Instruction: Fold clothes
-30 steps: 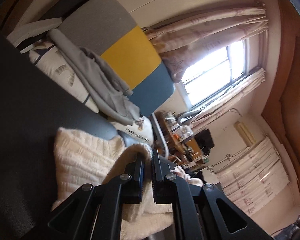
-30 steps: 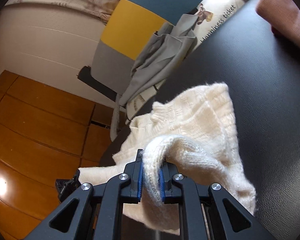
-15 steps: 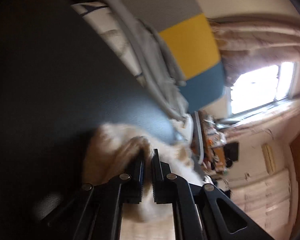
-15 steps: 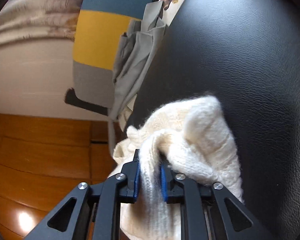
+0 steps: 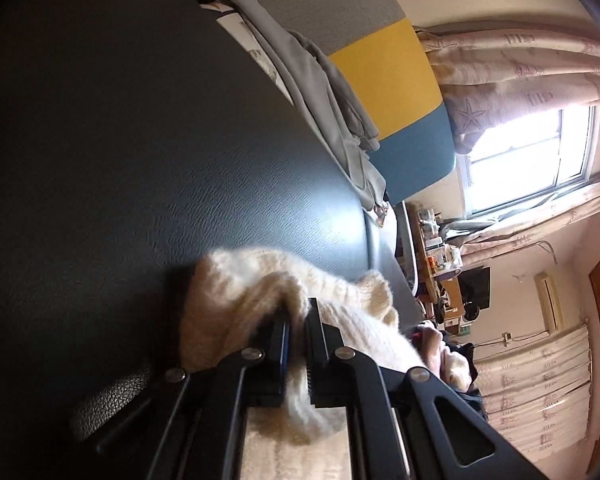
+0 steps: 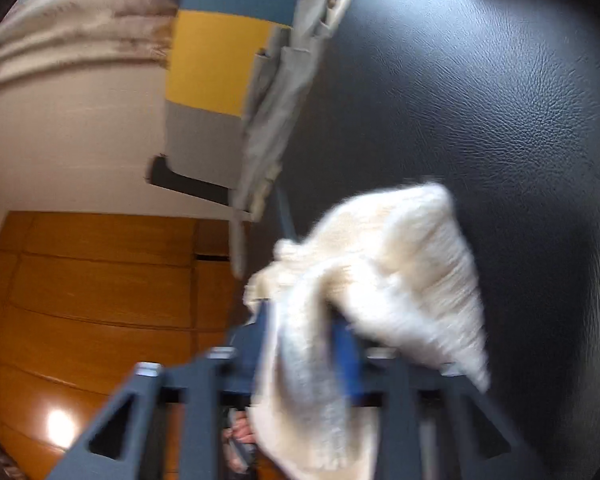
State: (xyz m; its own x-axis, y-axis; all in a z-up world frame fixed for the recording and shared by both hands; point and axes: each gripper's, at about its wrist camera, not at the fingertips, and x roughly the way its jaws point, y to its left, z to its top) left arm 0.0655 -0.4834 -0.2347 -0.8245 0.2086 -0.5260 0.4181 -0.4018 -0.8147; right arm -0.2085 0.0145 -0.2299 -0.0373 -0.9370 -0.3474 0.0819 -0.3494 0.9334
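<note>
A cream, thick-knit woollen sweater (image 5: 236, 300) lay low in frame on black leather (image 5: 140, 140); judged soft, light, floppy. The left gripper (image 5: 297, 322) was clamped on a fold; the right gripper's (image 6: 306, 332) jaws were opening around another. Folded edges seemed the best hold.

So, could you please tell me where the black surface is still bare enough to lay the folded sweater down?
The black surface is bare between the cream sweater and the grey garment draped along its far edge. The right wrist view shows another bare stretch past the sweater. It is crowded at the near edge, where both grippers meet the knit, and along the grey garment by the chair.
</note>
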